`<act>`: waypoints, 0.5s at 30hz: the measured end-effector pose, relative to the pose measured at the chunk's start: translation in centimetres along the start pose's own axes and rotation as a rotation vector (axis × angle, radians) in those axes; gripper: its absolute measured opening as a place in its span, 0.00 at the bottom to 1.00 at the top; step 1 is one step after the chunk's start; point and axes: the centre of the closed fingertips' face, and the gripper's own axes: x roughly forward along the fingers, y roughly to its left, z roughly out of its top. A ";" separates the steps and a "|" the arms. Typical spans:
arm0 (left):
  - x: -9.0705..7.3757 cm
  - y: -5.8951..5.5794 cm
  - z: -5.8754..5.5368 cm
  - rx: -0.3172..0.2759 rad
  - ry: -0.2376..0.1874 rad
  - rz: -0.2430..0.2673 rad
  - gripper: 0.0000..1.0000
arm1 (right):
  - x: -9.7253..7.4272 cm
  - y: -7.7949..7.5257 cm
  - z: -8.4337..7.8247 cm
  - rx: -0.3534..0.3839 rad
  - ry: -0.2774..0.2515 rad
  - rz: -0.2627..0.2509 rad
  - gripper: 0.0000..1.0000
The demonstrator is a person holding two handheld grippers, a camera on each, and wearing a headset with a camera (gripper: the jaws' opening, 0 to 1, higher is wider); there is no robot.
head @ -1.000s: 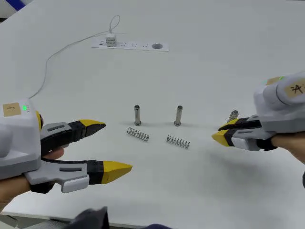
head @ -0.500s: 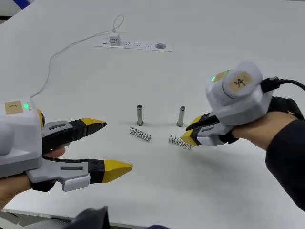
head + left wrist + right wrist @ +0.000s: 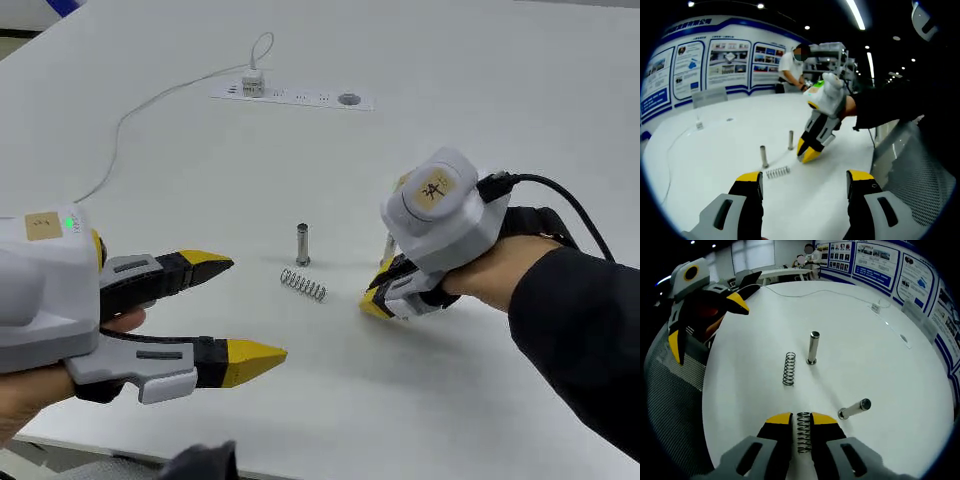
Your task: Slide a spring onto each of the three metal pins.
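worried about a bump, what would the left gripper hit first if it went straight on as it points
Probably the right gripper, dead ahead between the left gripper's open jaws. The loose spring lies nearer but off-centre and flat on the table; depth is unclear.

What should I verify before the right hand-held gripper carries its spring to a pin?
1. Grip of the right hand-held gripper on the held spring: ok, jaws closed against both its sides.
2. Is the held spring clear of the table: cannot tell.
3. Is the near pin bare: ok.
4. Is the far pin upright and bare: ok.
5. Is the loose spring lying apart from the far pin: ok.
6. Is the left hand-held gripper open and away from the pins: ok.
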 end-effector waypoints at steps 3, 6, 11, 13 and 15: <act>0.1 0.0 0.0 -0.001 0.001 -0.002 0.69 | 0.2 0.0 -0.2 0.006 0.009 0.007 0.15; 0.1 -0.1 0.0 -0.001 0.002 -0.004 0.69 | 0.0 -0.1 -0.1 0.013 0.004 0.012 0.14; 0.1 -0.1 0.0 -0.001 0.000 -0.002 0.69 | -0.4 -0.1 -0.1 0.026 -0.011 0.004 0.12; 0.1 0.0 0.0 -0.001 -0.001 -0.001 0.69 | -0.9 -0.2 0.3 0.032 -0.032 -0.006 0.12; 0.1 -0.1 0.0 0.001 0.000 -0.002 0.69 | -1.5 -0.4 0.6 0.040 -0.054 -0.017 0.12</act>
